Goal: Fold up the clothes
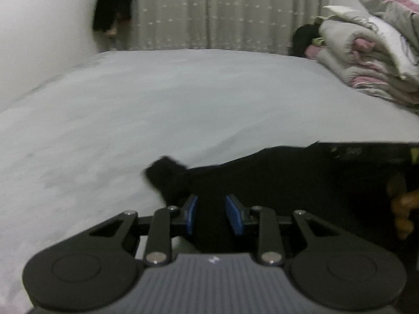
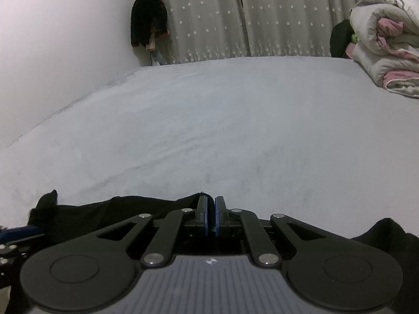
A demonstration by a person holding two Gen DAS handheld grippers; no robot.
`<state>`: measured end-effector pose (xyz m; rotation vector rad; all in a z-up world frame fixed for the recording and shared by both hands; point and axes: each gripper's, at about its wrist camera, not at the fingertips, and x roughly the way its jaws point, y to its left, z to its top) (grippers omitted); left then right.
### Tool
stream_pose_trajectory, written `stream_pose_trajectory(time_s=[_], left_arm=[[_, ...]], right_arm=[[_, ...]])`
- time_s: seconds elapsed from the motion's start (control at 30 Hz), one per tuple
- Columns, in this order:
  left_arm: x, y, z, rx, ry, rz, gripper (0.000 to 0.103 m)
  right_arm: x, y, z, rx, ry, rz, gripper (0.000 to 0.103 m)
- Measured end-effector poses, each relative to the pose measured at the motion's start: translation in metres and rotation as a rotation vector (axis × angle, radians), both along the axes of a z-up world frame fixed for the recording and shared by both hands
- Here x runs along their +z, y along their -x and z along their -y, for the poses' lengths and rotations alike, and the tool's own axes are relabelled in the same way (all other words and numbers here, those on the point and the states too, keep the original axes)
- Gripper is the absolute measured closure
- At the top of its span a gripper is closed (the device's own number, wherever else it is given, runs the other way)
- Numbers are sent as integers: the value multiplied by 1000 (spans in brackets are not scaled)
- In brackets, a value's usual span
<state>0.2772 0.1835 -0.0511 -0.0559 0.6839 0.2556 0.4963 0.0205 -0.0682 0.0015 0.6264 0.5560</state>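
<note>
The left gripper [image 1: 211, 210] is standing with its blue fingers [image 1: 233, 213] a little way apart. Black cloth [image 1: 288, 180] is lying in the gap between them, but the fingers are not squeezing it, so nothing is held there.

The right gripper [image 2: 211, 213] is pinching its fingers [image 2: 219, 216] almost fully together. The top edge of the cloth [image 2: 117, 206] is reaching right up to them, and the fingers are looking shut on that thin edge.

The cloth is lying at the near edge of the bed [image 1: 183, 99], close under both grippers. In the left view it is stretching sideways, from a small dark tip [image 1: 163, 170] on the left to a wide dark part on the right. That tip is sticking out toward the left and a bit up the bed. In the right view the cloth is running left to right too, with a small raised corner [image 2: 48, 200] at the far left and another dark lump [image 2: 387, 231] at the far right. The left gripper's blue finger [image 2: 18, 231] is showing at the left edge there, just beside the cloth.

Bedding [image 2: 387, 52] is sitting piled on the far right of the bed, well apart from the cloth. A curtain [image 2: 275, 18] is hanging behind the bed.
</note>
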Motion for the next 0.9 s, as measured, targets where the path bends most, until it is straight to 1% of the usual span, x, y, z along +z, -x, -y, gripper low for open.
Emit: stream_pose_trajectory(time_s=[0.03,0.1,0.13,0.17,0.2,0.27,0.4,0.47,0.53,0.6,0.67,0.7,0.73,0.77,0.8,0.83,0.87,0.9], left_arm=[[0,5,-2,23,-36,-18,77],[0,14,-6,81,-118,-66,72],[1,17,-8,113,-134,-81,71],[3,18,-10,141,-132,-87,64],[5,20,-13,169,-131,-94,60],[10,22,-17,225,-127,-106,58],[26,21,-32,301,-44,-72,57],[32,24,-45,334,12,-45,56],[34,22,-59,356,89,-16,55],[33,22,-74,356,187,10,55],[23,13,-83,336,271,32,55],[18,8,-86,328,299,41,55],[12,2,-88,327,306,47,56],[5,-3,-90,328,304,53,58],[0,-6,-90,329,293,63,59],[-4,-7,-88,328,272,79,62],[-8,-8,-87,327,244,90,73],[-12,-8,-84,327,207,95,80]], right_arm=[[0,0,1,0,-3,-2,97],[0,0,1,1,-4,-2,97],[0,0,1,1,-3,-2,97],[0,0,1,2,-2,-1,97],[0,0,1,2,-3,-2,97],[0,-1,2,3,-11,-7,97],[-1,-4,6,5,-36,-23,97],[-1,-4,7,5,-43,-28,97],[-1,-5,7,6,-45,-30,97],[-1,-5,6,6,-43,-29,97],[-1,-5,5,6,-40,-28,97],[-1,-4,4,6,-40,-27,97],[0,-4,4,5,-39,-27,97],[0,-4,4,5,-38,-27,97],[0,-4,4,5,-37,-26,97],[0,-4,4,5,-37,-25,97],[0,-4,3,5,-35,-23,97],[0,-3,3,4,-31,-19,97]])
